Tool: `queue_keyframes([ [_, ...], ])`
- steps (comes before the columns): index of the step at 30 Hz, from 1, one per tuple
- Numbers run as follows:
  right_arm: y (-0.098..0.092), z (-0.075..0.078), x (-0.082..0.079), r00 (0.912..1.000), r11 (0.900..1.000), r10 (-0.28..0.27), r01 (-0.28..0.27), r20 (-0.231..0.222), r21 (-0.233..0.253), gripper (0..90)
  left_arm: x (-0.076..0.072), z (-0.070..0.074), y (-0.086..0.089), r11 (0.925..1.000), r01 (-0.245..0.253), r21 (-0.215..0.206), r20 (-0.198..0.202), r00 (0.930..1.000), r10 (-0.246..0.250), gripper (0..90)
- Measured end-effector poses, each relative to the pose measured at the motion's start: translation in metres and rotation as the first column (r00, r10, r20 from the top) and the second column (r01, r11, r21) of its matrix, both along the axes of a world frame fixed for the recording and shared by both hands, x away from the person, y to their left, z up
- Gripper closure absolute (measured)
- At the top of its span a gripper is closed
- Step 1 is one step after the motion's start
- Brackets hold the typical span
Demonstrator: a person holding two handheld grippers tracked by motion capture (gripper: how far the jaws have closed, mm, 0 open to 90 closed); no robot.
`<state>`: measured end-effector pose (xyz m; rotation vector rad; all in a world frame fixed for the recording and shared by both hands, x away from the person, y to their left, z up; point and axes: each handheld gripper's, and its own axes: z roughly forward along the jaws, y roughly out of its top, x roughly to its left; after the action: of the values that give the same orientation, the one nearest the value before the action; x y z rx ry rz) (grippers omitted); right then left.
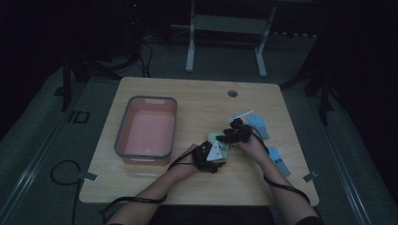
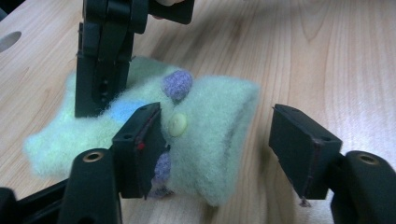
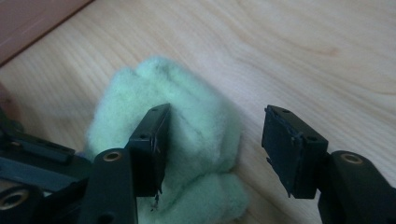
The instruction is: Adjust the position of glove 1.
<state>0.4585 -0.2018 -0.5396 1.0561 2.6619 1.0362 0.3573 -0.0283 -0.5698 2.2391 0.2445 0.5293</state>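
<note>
While both grippers meet over the fuzzy green sock, the states read:
Left gripper [image 2: 217, 149]: jaws wide apart, one pad against the sock, nothing clamped.
Right gripper [image 3: 215, 149]: jaws wide apart, straddling the sock's edge.
Sock [image 2: 210, 121]: flat on the table [image 1: 197, 93], mid-right.
Bin [image 1: 123, 133]: left of the sock.
Blue socks [image 1: 258, 124]: right, behind the grippers.

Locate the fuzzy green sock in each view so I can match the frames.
High view: green sock at table centre, between the two grippers.
Left gripper view: it lies across the middle, behind the open jaws, with purple and blue dots.
Right gripper view: it sits centre-left, behind the left jaw.
Shared landmark: the light wooden table under the sock.
</note>
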Motion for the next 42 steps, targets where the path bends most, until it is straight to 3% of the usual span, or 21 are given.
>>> queue_keyframes([
  [2, 0.001, -0.002, 0.003, 0.9969, 0.999, 0.017, -0.014, -0.077, 0.037, 57.1, 0.0, -0.001, -0.001, 0.9999, -0.013, 0.011, 0.026, 0.9996, 0.012, 41.7],
  [8, 0.002, 0.002, -0.002, 0.9982, 0.999, 0.009, -0.007, -0.059, 0.037, 71.7, 0.001, 0.004, -0.001, 0.9994, -0.03, 0.02, 0.054, 0.9981, 0.029, 68.0],
  [11, 0.001, 0.004, -0.003, 0.9984, 0.999, -0.005, 0.008, -0.056, 0.053, 74.0, 0.0, 0.011, -0.002, 0.9987, -0.036, 0.036, 0.069, 0.997, 0.034, 73.0],
  [17, 0.0, 0.016, -0.007, 0.999, 0.997, -0.009, 0.012, -0.043, 0.076, 74.6, -0.001, 0.026, -0.001, 0.9987, -0.031, 0.04, 0.066, 0.9974, 0.028, 73.7],
  [21, -0.001, 0.033, -0.013, 0.9998, 0.994, -0.014, 0.016, -0.017, 0.106, 74.6, -0.002, 0.044, 0.002, 0.9988, -0.015, 0.047, 0.065, 0.9978, 0.012, 73.7],
  [36, 0.003, 0.07, -0.019, 0.9996, 0.99, 0.022, -0.024, 0.015, 0.14, 74.7, -0.009, 0.087, 0.015, 0.9965, 0.008, 0.084, 0.109, 0.9939, -0.017, 73.6],
  [42, 0.015, 0.087, -0.019, 0.999, 0.988, 0.028, -0.033, 0.036, 0.148, 74.7, -0.008, 0.101, 0.025, 0.9949, 0.016, 0.1, 0.124, 0.9918, -0.028, 73.7],
])
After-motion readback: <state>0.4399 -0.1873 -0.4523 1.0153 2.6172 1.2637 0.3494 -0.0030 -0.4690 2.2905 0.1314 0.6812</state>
